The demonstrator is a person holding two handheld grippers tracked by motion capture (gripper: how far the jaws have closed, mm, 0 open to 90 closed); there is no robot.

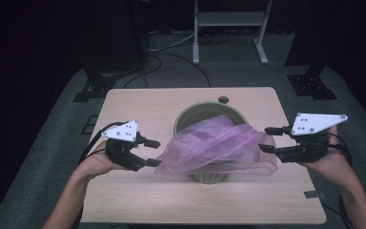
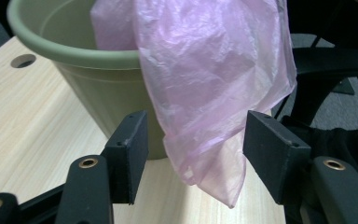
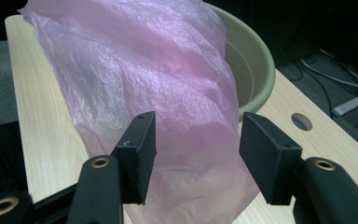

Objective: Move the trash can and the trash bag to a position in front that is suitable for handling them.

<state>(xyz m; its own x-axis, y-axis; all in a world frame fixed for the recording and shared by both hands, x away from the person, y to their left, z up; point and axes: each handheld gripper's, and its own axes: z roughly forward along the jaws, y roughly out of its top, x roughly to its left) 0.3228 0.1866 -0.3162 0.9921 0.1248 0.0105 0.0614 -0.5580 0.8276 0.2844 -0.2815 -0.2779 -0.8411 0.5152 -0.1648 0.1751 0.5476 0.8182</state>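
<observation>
This looks like a lab or recording studio. A small light wooden table with rounded corners [image 1: 138, 102] stands on grey carpet [image 1: 248, 71], ringed by black drapes. Loose cables [image 1: 171, 45] trail across the floor at upper centre, a white metal stand frame [image 1: 228, 19] rises at the top, and black stand bases [image 1: 312, 86] sit at both sides.

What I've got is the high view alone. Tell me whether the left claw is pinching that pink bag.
Observer: No. In the left gripper view the left claw stands open. The pink bag hangs a corner between its pads, neither pressing on it.
Operator: Now the right claw.
Observer: The right claw is open too. In its own view the bag lies just beyond the pads, unpinched.
Operator: Report how low the bag hangs.
Observer: It drapes over the green pot rim and down the outer wall, tip near the table. I cannot tell whether it touches.
</observation>
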